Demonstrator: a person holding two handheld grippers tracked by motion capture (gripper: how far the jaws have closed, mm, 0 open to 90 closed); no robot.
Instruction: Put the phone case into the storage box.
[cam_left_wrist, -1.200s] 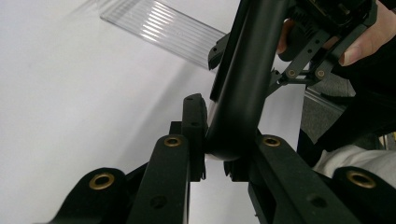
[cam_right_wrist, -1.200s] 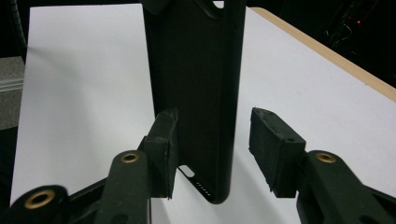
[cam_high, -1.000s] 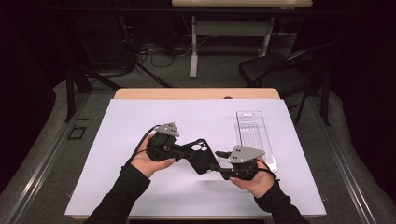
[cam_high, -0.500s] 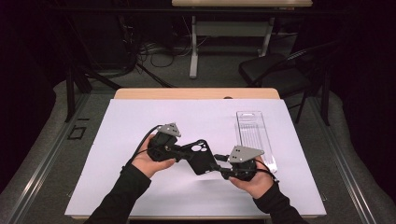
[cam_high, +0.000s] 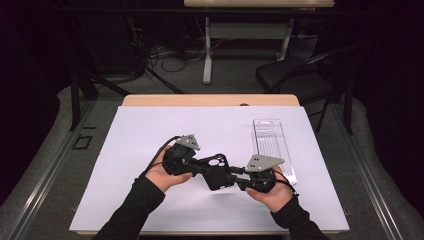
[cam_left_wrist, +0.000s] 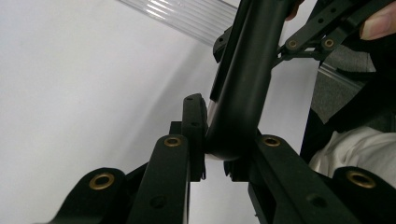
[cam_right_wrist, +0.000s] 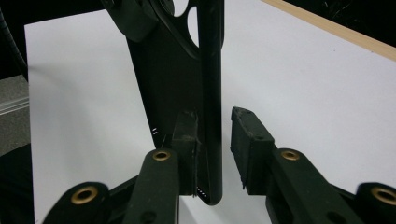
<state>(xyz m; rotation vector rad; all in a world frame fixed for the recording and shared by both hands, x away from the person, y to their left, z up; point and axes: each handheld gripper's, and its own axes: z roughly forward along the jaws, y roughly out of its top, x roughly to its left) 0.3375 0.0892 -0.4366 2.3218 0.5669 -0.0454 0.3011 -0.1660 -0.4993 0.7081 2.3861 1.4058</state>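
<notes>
A black phone case (cam_high: 217, 172) with round camera holes hangs above the white table sheet (cam_high: 150, 130), between my two grippers. My left gripper (cam_high: 202, 167) is shut on its left end; in the left gripper view both pads pinch the case (cam_left_wrist: 247, 70) at its rounded edge (cam_left_wrist: 224, 140). My right gripper (cam_high: 236, 178) straddles the opposite end and its jaws have just been closing. In the right gripper view the case (cam_right_wrist: 163, 70) stands edge-on against the left pad (cam_right_wrist: 187, 130), while a small gap separates it from the right pad (cam_right_wrist: 247, 135).
A clear ribbed plastic tray (cam_high: 272, 145) lies on the sheet at the right, just beyond my right hand. The table's wooden far edge (cam_high: 210, 100) shows past the sheet. A dark chair (cam_high: 295, 80) and table legs stand on the floor behind.
The right gripper's jaws have narrowed around the case's end. The case has shifted slightly toward the right hand. Both hands stay almost where they were.
</notes>
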